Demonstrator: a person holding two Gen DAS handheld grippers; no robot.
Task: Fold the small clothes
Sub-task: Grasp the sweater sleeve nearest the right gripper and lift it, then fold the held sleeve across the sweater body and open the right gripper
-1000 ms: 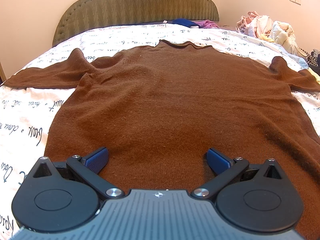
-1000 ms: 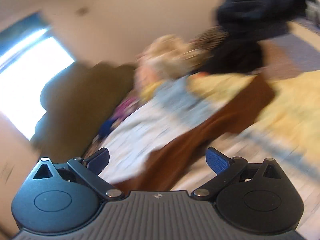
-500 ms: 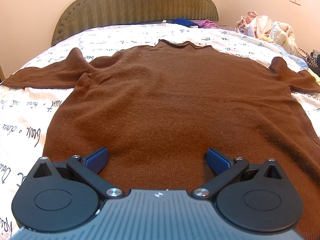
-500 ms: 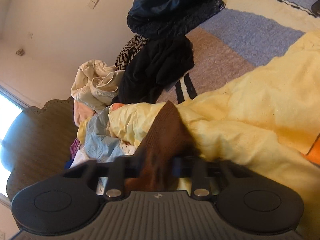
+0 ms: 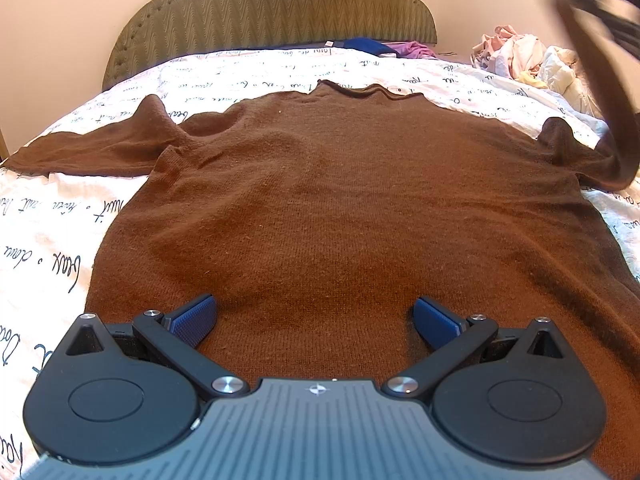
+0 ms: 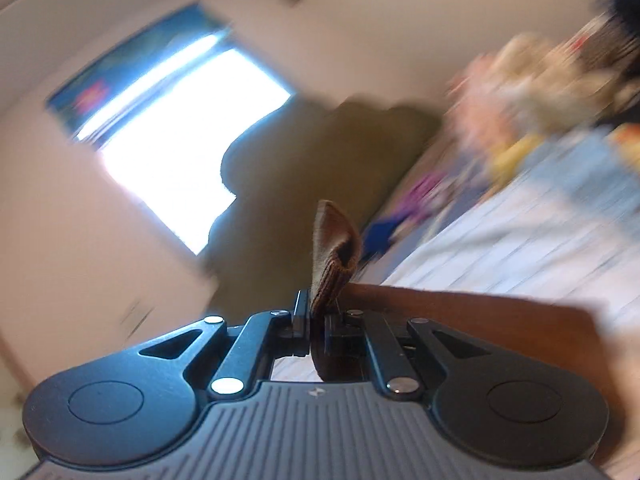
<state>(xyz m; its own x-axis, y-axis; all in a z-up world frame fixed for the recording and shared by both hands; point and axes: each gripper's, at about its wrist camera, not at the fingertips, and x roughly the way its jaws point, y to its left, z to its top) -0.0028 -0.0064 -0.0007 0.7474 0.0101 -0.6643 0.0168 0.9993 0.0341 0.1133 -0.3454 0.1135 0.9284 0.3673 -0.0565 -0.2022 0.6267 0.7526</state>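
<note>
Plainly, the left gripper [image 5: 315, 316] is hovering low over the hem end of the brown knitted sweater [image 5: 332, 200], its blue-padded fingers [image 5: 192, 317] spread wide and gripping nothing, with the knit lying between them at six o'clock in the left wrist view. Beyond them the sweater is lying spread flat on the white bedsheet printed with black script [image 5: 52, 240], its body running up toward the rolled neckline at twelve o'clock and one sleeve stretching out to nine o'clock. At two o'clock the other sleeve [image 5: 600, 112] is rising off the bed as a blurred brown band. The right gripper [image 6: 317, 322] is clenching the ribbed cuff [image 6: 334, 258] of that sleeve, jaws closed on the fabric, with the cuff poking up past the fingertips. Judging by its drape, the knit is behaving as soft, limp and fairly light, with enough friction to cling to the sheet, so it is likely sagging wherever unsupported. Cuffs, shoulder seams and hem corners are looking like the sensible places to pinch. Farthest off, the green padded headboard [image 5: 276, 12] is standing at twelve o'clock and a heap of pale clothes [image 5: 524, 56] is sitting at one o'clock.
</note>
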